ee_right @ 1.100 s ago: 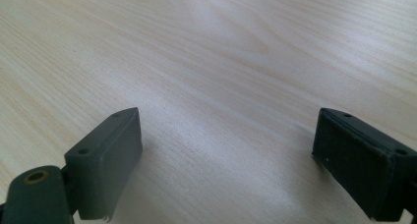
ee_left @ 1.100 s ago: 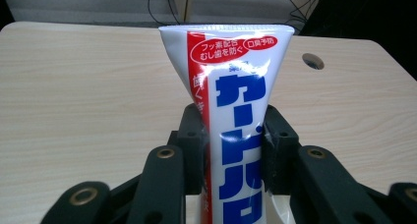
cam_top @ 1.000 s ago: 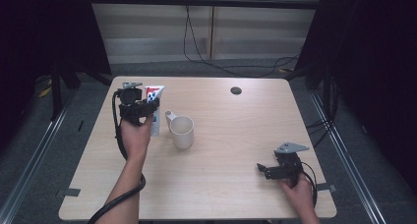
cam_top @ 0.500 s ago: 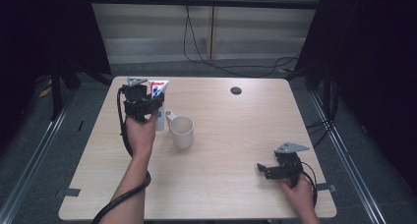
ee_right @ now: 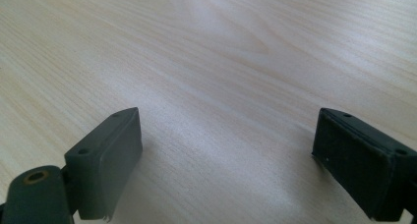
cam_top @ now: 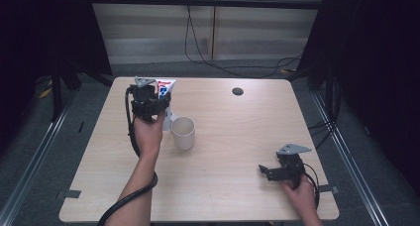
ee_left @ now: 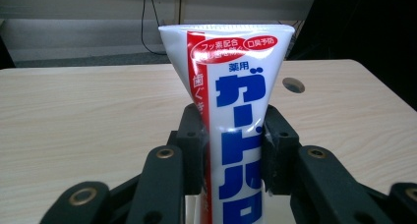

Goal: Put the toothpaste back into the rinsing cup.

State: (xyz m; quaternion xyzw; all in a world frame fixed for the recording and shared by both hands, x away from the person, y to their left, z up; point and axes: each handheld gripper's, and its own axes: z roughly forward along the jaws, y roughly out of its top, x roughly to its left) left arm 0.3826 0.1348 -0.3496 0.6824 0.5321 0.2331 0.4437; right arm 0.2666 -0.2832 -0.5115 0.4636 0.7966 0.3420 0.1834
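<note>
Dark room, cables along back wall. Pale wooden table [cam_top: 223, 186] under me, small dark hole [cam_top: 237, 91] near far edge. White mug [cam_top: 183, 133] left of centre, upright. My left gripper [ee_left: 231, 150] just beside mug, at its far-left side, jaws clamped on toothpaste tube [ee_left: 231, 101], crimped end pointing away from me. My right gripper [ee_right: 226, 155] near right front corner, low over bare wood, jaws wide apart, nothing between.

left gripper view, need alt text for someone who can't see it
A white toothpaste tube with blue and red Japanese lettering stands upright, clamped between the two black jaws of the left gripper, its flat crimped end on top. Behind it lies a pale wooden table with a small dark round hole near the far edge.
</note>
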